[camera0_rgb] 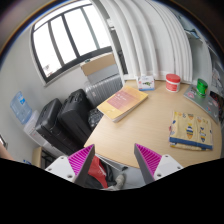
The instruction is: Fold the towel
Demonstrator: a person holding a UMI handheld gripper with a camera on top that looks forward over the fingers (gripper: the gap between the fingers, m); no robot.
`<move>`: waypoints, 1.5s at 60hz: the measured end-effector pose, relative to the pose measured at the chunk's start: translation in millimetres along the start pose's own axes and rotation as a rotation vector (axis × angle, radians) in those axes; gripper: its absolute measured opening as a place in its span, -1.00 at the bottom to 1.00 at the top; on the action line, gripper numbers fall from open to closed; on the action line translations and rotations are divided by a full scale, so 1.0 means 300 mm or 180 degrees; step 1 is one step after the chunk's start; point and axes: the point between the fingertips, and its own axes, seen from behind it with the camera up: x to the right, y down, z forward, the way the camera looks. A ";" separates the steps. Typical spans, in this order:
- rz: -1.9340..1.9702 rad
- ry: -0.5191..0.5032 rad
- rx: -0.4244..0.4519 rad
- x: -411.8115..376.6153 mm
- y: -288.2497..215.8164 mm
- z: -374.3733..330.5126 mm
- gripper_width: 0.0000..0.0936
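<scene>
**No towel in sight — the fold looks not yet begun**

The gripper [115, 165] hangs above the near edge of a pale wooden table [140, 125], its two fingers spread well apart with nothing between the magenta pads [148, 157]. A small red part shows low between the fingers, though what it is cannot be told. No towel can be picked out anywhere on the table or around it, so where it lies cannot be told. By that reading, nothing of the folding is done: the cloth must first be found and reached, and every fold is left.

On the table, a yellowish book-like slab [122, 101] lies near the far left corner, skewed to the edge. Along the far edge stand a small white box [146, 84] and a red-lidded tub [173, 81], with a green item [201, 88] further toward the right corner. A colourful printed box [194, 130] lies flat near the right edge.

Beyond the table's left edge sit dark bags or cases [62, 112] — with a water bottle [21, 108] beside them. A large window [66, 38] and a white curtain [150, 35] fill the far wall.
</scene>
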 end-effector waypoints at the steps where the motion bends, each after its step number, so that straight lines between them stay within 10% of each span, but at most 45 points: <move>1: -0.0009 -0.0012 -0.0007 -0.005 0.001 0.006 0.77; 23: -0.0074 0.0324 -0.0032 0.079 -0.025 0.147 0.76; 44: -0.0082 0.1656 0.0210 0.750 -0.166 0.328 0.58; 55: 0.0035 0.1544 0.0385 0.812 -0.158 0.371 -0.20; 60: 0.0054 0.1702 0.0407 0.856 -0.155 0.334 -0.85; 77: -0.0148 0.1603 0.0183 0.837 -0.156 0.326 -0.98; 90: -0.0040 0.1537 0.0507 0.872 -0.317 0.084 -0.98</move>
